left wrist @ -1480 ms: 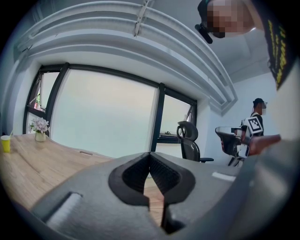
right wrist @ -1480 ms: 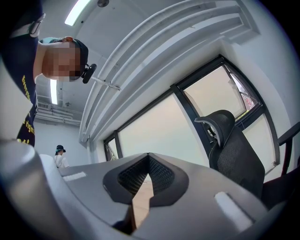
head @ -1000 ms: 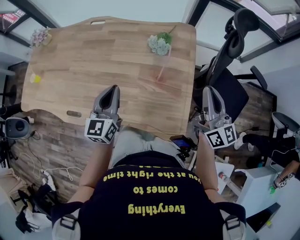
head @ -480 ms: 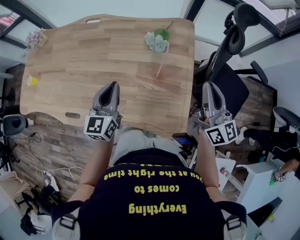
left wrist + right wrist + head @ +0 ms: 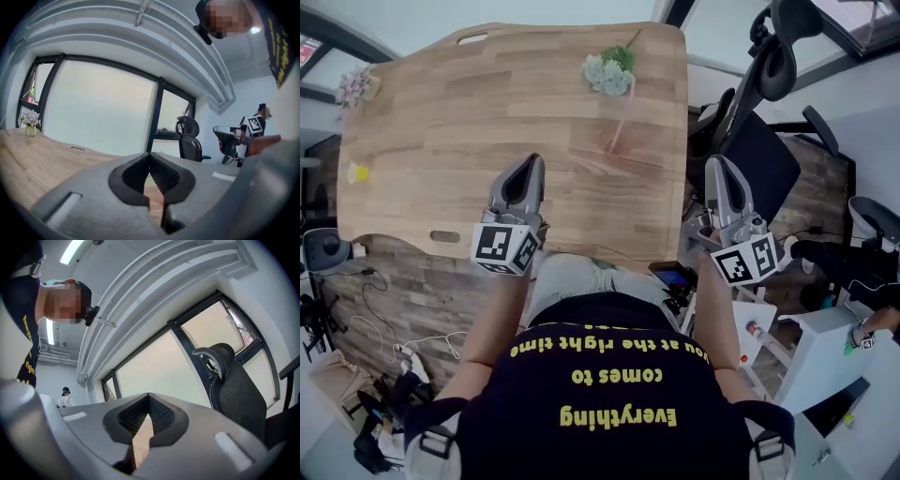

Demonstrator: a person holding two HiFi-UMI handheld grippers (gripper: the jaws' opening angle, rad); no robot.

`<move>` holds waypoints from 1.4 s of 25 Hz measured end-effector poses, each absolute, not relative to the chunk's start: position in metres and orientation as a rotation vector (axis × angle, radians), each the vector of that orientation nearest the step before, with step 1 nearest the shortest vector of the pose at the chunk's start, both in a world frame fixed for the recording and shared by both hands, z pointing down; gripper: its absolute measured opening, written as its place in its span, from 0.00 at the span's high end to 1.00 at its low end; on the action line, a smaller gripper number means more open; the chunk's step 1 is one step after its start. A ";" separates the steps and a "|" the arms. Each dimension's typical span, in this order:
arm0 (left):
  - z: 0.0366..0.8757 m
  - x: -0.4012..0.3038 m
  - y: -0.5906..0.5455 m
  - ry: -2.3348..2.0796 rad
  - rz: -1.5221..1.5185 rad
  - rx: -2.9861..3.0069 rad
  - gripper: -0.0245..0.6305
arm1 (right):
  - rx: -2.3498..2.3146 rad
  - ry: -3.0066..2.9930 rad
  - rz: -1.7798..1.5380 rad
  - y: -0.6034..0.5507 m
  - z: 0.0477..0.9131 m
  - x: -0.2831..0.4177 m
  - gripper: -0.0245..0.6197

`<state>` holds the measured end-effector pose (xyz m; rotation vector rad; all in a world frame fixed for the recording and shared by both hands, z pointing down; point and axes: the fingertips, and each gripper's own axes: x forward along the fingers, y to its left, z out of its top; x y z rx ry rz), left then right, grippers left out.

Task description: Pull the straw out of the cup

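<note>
The job has not really started. The thin pink straw (image 5: 621, 122) still stands in the see-through cup (image 5: 608, 148). The cup sits on the far right part of the light wooden table (image 5: 459, 103), just in front of a small bunch of pale flowers with a green leaf (image 5: 607, 73). No gripper touches the cup or the straw, and both are well away from them.

The grey left gripper (image 5: 530, 167) is over the near edge of the table. Its jaws are closed together with nothing between them. The grey right gripper (image 5: 719, 167) is off to the right side of the table, near the black office chair (image 5: 759, 94). Its jaws are pressed together too, and they hold nothing.

So all of it is left to do, I think: reach out to the cup, open the jaws, close them on the straw and lift it out. One gripper may need to hold the cup so it does not tip.

What has changed from a second ago is small. The left gripper has slid a little further out over the table, toward the cup. The right gripper has stayed about where it was. The straw and cup have not moved on the table.
</note>
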<state>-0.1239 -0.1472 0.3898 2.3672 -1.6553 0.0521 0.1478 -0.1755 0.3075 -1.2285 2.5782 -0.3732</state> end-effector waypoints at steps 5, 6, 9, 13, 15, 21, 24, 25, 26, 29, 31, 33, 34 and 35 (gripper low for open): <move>0.399 -0.121 -0.158 -1.605 0.073 2.378 0.96 | -1.234 2.585 -0.400 -0.183 0.314 0.140 0.95; 0.400 -0.119 -0.160 -1.593 0.075 2.380 0.96 | -1.236 2.584 -0.402 -0.184 0.315 0.138 0.95; 0.404 -0.113 -0.168 -1.549 0.086 2.396 0.96 | -1.250 2.579 -0.410 -0.190 0.318 0.137 0.95; 0.408 -0.107 -0.177 -1.515 0.090 2.406 0.96 | -1.268 2.571 -0.427 -0.197 0.324 0.135 0.95; 0.410 -0.107 -0.180 -1.505 0.095 2.410 0.96 | -1.270 2.571 -0.439 -0.200 0.327 0.133 0.95; 0.416 -0.105 -0.183 -1.472 0.108 2.415 0.96 | -1.216 2.623 -0.498 -0.208 0.339 0.114 0.95; 0.419 -0.106 -0.185 -1.475 0.105 2.406 0.96 | -1.178 2.677 -0.519 -0.209 0.348 0.100 0.95; 0.420 -0.106 -0.186 -1.478 0.101 2.402 0.96 | -1.170 2.688 -0.526 -0.209 0.351 0.097 0.95; 0.420 -0.107 -0.187 -1.479 0.099 2.401 0.96 | -1.165 2.693 -0.535 -0.209 0.353 0.094 0.95; 0.421 -0.108 -0.188 -1.475 0.102 2.403 0.96 | -1.162 2.701 -0.563 -0.211 0.361 0.089 0.95; 0.421 -0.111 -0.191 -1.477 0.097 2.400 0.96 | -1.160 2.710 -0.578 -0.213 0.365 0.086 0.95; 0.422 -0.115 -0.194 -1.483 0.093 2.395 0.96 | -1.156 2.721 -0.585 -0.215 0.368 0.083 0.95; 0.423 -0.116 -0.196 -1.486 0.092 2.394 0.96 | -1.156 2.726 -0.589 -0.216 0.370 0.082 0.95; 0.423 -0.117 -0.198 -1.487 0.092 2.394 0.96 | -1.157 2.729 -0.593 -0.218 0.371 0.081 0.95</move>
